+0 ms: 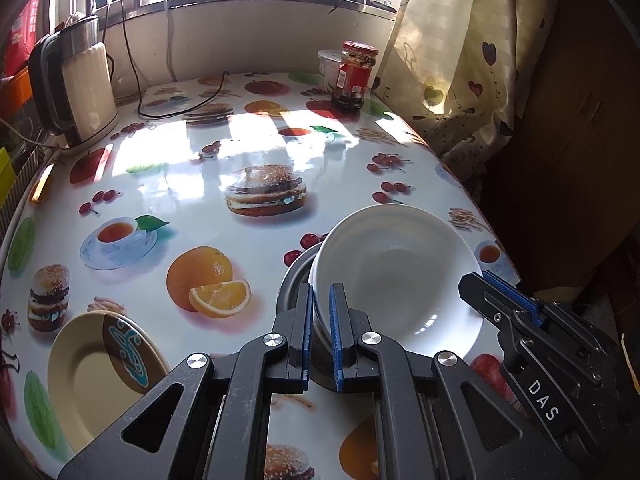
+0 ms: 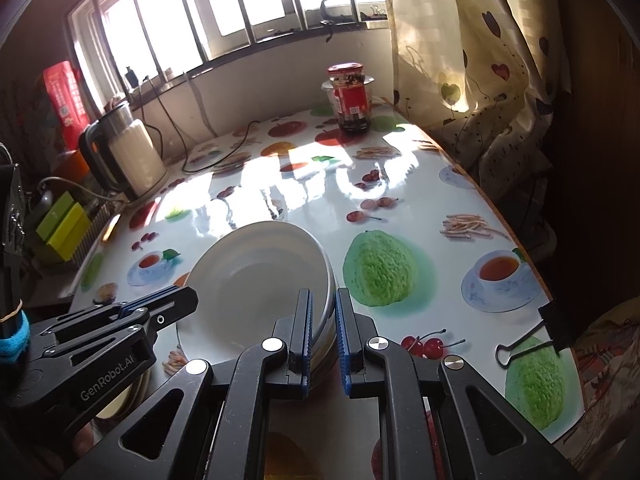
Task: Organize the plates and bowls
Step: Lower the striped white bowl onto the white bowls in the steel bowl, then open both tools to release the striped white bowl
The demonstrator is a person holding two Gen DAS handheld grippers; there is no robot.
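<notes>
White bowl (image 1: 400, 276) stacked on a metal bowl (image 1: 296, 280), mouth up and tilted, low side toward 5 o'clock in left wrist view, left gripper (image 1: 321, 336) clamped on rim at 7 o'clock, right gripper (image 2: 323, 340) clamped on opposite rim, tan plate (image 1: 92, 368) at 8 o'clock on fruit-print table (image 1: 200, 184), jar (image 1: 354, 76) far at 12.

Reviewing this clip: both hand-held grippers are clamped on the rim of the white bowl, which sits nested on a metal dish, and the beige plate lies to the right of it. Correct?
Not quite. In the left wrist view the beige plate lies to the left of the white bowl, not the right. The rest holds: left hand-held gripper and right hand-held gripper clamp its rim, over the metal dish.
</notes>
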